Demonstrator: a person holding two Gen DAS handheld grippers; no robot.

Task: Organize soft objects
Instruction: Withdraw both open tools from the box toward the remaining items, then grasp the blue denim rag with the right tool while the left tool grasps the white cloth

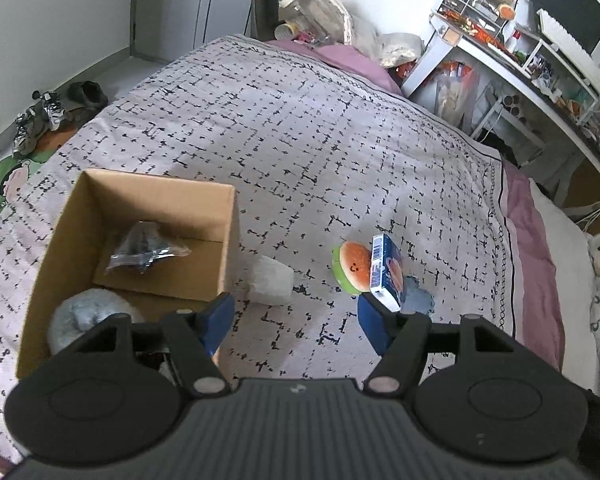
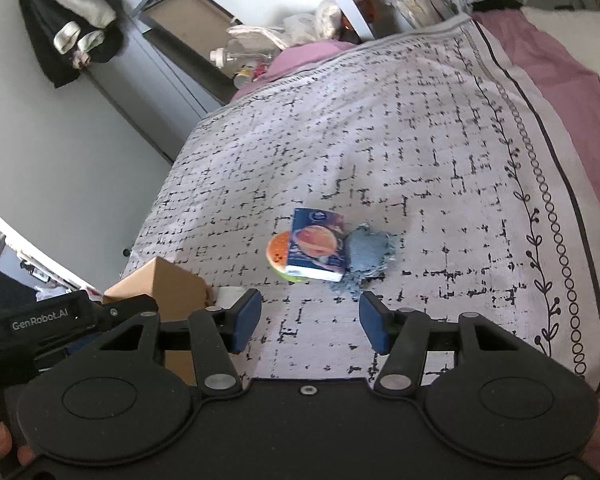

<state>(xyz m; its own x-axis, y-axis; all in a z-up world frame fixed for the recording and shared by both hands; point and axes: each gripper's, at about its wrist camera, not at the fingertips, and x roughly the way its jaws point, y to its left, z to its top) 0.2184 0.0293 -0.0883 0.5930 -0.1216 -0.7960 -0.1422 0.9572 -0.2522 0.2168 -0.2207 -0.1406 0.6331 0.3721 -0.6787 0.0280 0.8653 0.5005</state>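
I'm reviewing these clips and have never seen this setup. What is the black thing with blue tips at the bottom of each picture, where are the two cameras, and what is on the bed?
Each picture comes from a fisheye camera mounted on a handheld two-finger gripper, looking forward along its blue-padded fingers. A person carries one in each hand. The left gripper and right gripper are both open and hold nothing.

Below them is a bed with a patterned blanket. On it stands an open cardboard box containing a fluffy grey toy and a dark plastic-wrapped item. Outside the box lie a white soft block, a burger-shaped toy, a blue tissue pack leaning on the burger, and a blue cloth piece.
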